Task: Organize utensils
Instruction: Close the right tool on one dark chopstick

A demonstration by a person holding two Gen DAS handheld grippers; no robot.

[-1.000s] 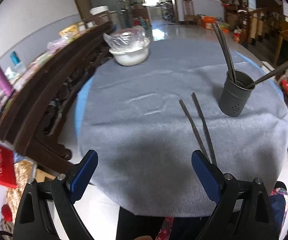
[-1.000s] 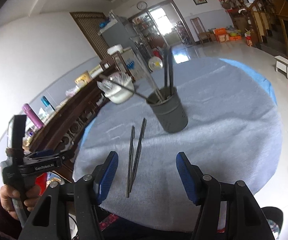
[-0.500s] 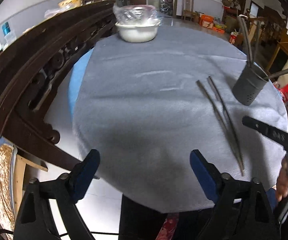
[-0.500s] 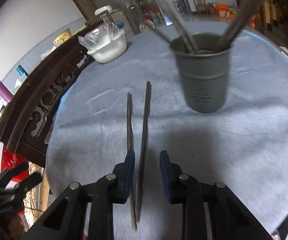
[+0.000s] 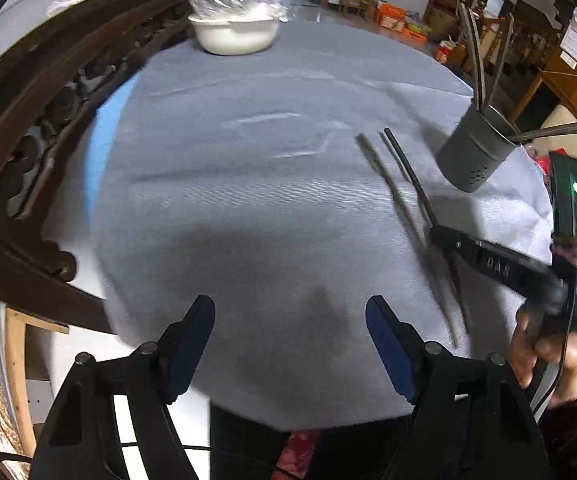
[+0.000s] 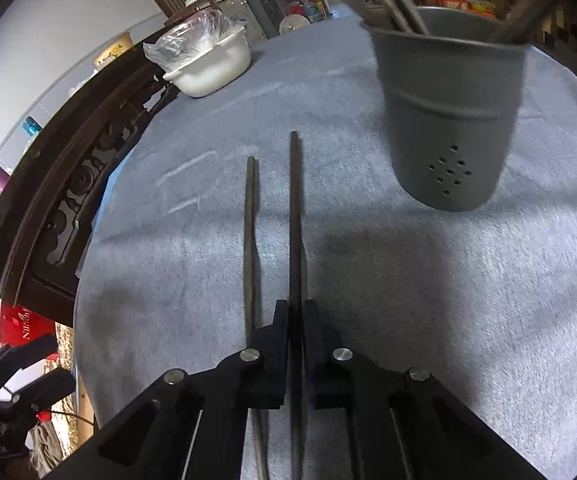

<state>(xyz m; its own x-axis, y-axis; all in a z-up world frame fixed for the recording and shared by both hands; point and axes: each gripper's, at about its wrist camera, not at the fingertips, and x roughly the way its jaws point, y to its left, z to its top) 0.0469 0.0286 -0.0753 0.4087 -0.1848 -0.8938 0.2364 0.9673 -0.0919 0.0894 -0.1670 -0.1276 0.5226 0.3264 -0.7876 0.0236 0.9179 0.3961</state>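
Two long, thin, dark chopsticks lie nearly parallel on the grey tablecloth (image 6: 408, 280), pointing away toward the far side. The right chopstick (image 6: 295, 220) is straight and slightly longer at its far tip; the left chopstick (image 6: 251, 232) lies just beside it, apart, with a faint bend midway along.

The right gripper (image 6: 296, 312) has its two black fingers clenched on the near part of the right chopstick, which runs back between them; whether that stick is lifted off the cloth or resting on it cannot be told. The left chopstick passes just outside the gripper's left finger.

To the right and farther off stands a dark grey utensil holder (image 6: 448, 120), an upright cup with a small diamond of holes low on its wall and several dark utensil handles (image 5: 476, 56) leaning out of its mouth.

The left gripper (image 5: 288, 340) hovers over the near edge of the table, blue-padded fingers spread wide and grasping nothing. At the far left sits a white bowl (image 5: 234, 34) covered with clear plastic, next to a carved dark wooden rail (image 5: 48, 92).
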